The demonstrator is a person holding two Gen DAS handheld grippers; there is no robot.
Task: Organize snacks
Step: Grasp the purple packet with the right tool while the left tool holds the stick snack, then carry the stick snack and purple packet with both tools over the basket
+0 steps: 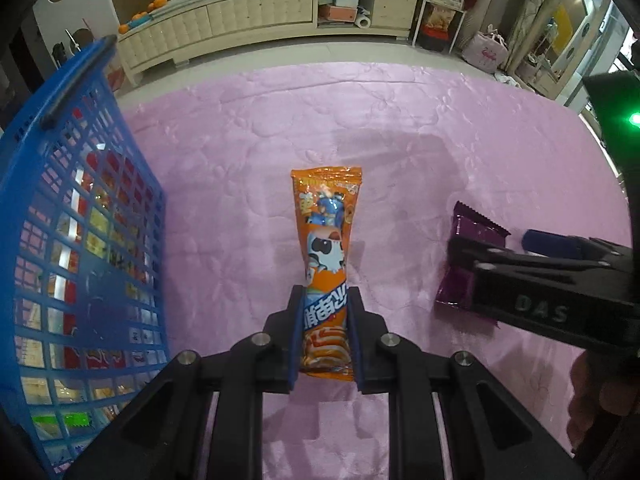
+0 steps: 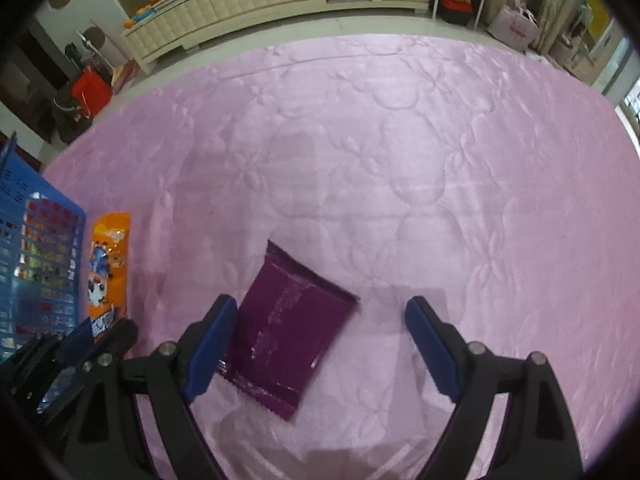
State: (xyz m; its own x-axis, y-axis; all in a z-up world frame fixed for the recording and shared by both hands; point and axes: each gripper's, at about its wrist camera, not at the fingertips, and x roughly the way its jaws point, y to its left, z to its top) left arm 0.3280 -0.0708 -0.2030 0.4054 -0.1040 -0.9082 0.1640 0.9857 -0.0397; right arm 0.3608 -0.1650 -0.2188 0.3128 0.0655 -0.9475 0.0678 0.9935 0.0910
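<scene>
Left wrist view has my blue basket (image 1: 80, 240) already stocked with packets, my left gripper (image 1: 325, 312) clamped on the orange snack (image 1: 326, 256) beside it, and my right gripper (image 2: 320, 344) spread wide over the purple packet (image 2: 286, 328), both unbinned.

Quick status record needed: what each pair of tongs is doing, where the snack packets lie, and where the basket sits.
left tongs: shut on the long orange snack packet
right tongs: open, over the flat purple foil snack packet, not gripping
purple packet: lies flat on the pink quilted cloth
blue plastic lattice basket: left of the orange packet, snacks inside
</scene>
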